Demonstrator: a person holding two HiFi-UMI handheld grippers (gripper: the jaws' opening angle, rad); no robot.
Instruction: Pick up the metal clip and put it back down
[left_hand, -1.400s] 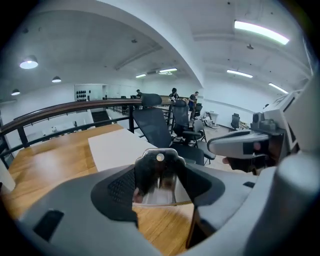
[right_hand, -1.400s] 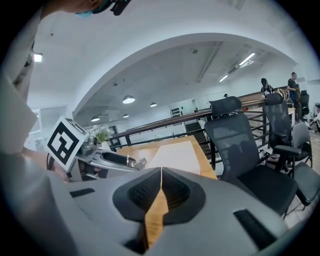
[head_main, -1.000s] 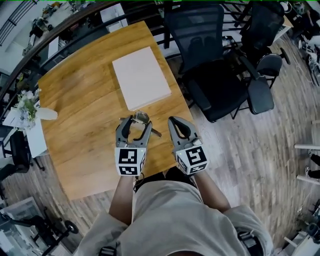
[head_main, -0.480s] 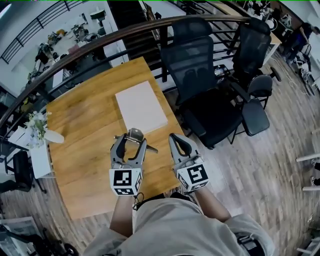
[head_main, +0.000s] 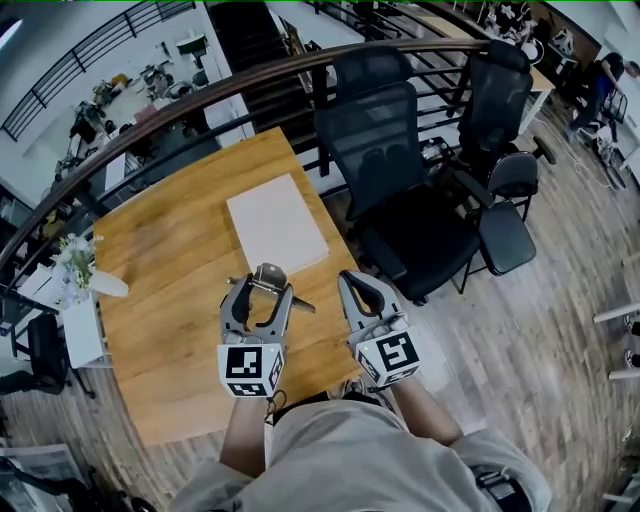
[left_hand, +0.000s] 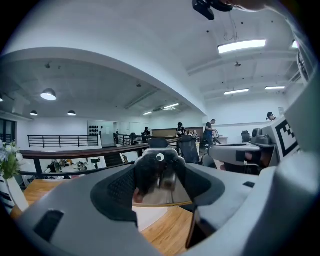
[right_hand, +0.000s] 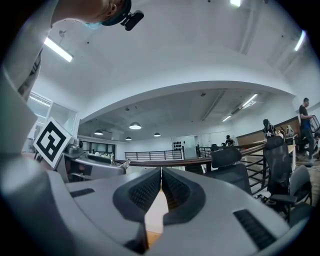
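Wooden tabletop (head_main: 165, 300) spreads beneath my two claws: my left gripper (head_main: 262, 287) is clamped on the metal clip (head_main: 268, 274), jaws wide around it, holding it up over the table's near part, while my right gripper (head_main: 351, 281) just beside it has its jaws pressed together on nothing. Beyond the clip a white board (head_main: 275, 222) lies flat on the wood, and farther off black office chairs (head_main: 400, 190) stand by a curved railing (head_main: 200, 96).
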